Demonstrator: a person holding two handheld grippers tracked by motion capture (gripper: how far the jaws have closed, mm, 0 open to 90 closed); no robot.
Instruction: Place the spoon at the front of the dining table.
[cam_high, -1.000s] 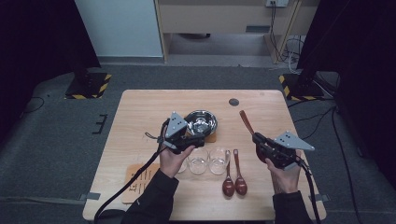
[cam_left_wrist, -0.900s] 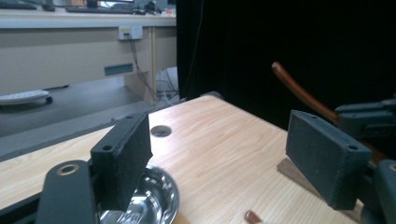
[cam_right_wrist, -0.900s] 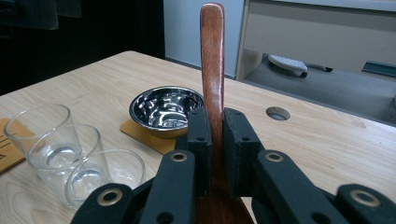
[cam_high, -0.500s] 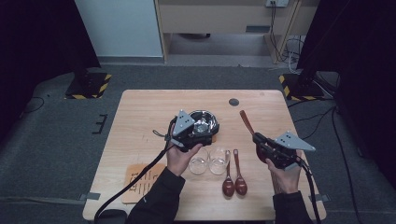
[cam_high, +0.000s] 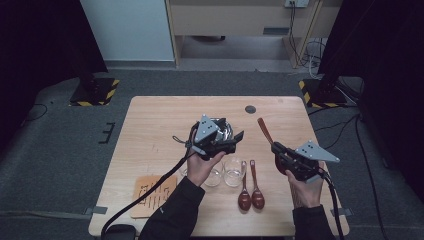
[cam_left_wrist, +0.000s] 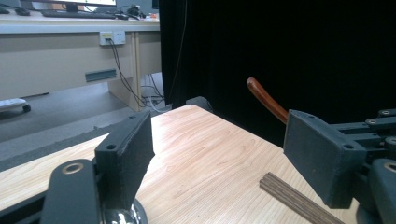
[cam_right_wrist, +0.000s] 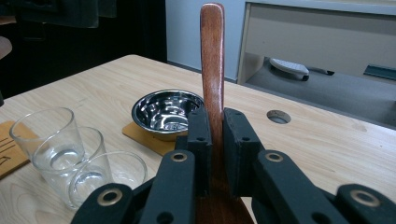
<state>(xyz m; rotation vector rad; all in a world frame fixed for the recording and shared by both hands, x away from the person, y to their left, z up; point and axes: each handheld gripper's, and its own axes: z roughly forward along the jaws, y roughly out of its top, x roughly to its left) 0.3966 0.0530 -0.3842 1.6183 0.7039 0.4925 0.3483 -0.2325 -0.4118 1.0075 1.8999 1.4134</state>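
My left gripper (cam_high: 236, 139) hovers over the steel bowl (cam_high: 226, 130) at mid-table, pointing right. Its jaws are open and nothing is between them (cam_left_wrist: 219, 140). A bit of the bowl's rim (cam_left_wrist: 122, 217) shows below the left jaw. My right gripper (cam_high: 278, 149), near the right edge, is shut on a wooden spoon (cam_high: 263, 130). The spoon's handle slants up and away. In the right gripper view the pads (cam_right_wrist: 212, 128) clamp that handle (cam_right_wrist: 212, 56) upright. The same handle (cam_left_wrist: 265, 98) shows past the left gripper's right jaw.
Three clear glasses (cam_high: 233, 172) (cam_right_wrist: 51, 144) stand at the front of the table. Two wooden spoons (cam_high: 251, 192) lie to their right. The bowl (cam_right_wrist: 166, 109) sits on a wooden coaster (cam_right_wrist: 142, 134). Another coaster (cam_high: 152, 194) lies front left. A round hole (cam_high: 250, 109) is at the back.
My left gripper has moved to the right and a little away from the person, from beside the bowl to above it. The right gripper and its spoon have kept still.
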